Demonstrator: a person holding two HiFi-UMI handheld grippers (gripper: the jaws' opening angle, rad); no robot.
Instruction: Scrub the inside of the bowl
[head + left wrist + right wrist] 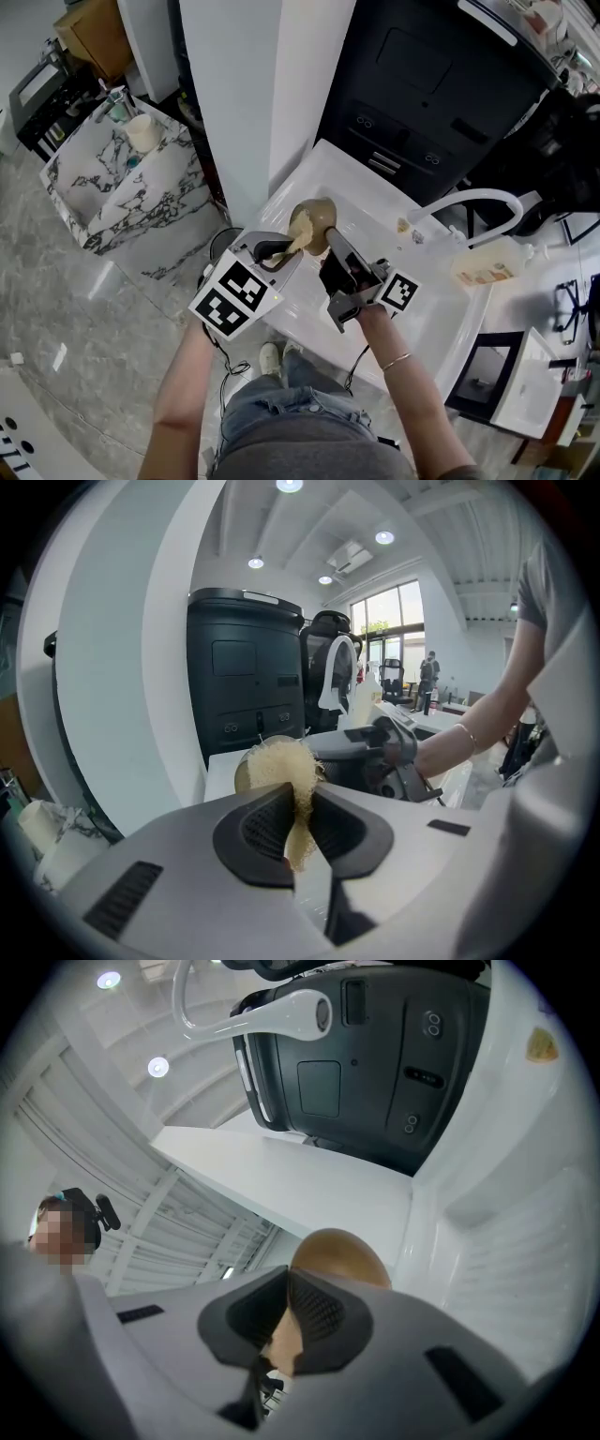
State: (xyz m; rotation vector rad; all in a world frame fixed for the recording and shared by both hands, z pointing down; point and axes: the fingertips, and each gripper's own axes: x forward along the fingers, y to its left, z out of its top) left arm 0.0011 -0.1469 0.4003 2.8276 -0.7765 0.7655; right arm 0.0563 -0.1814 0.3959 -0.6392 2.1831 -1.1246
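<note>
A brown bowl point(319, 219) is held up over the white sink point(375, 202), tilted on its side. My right gripper point(335, 246) is shut on the bowl's rim point(281, 1337); the bowl's brown outside point(342, 1253) bulges beyond the jaws. My left gripper point(284, 249) is shut on a pale yellow scrub pad point(300, 230), which presses into the bowl's opening. In the left gripper view the fluffy pad point(281, 771) sticks out from the jaws and covers the bowl point(242, 775), with the right gripper point(389, 752) just behind it.
A curved white faucet point(473, 202) rises at the sink's right. A soap bottle point(487, 264) lies on the counter beside it. A black appliance point(441, 84) stands behind the sink. A white pillar point(253, 94) and a marbled basin point(122, 178) are to the left.
</note>
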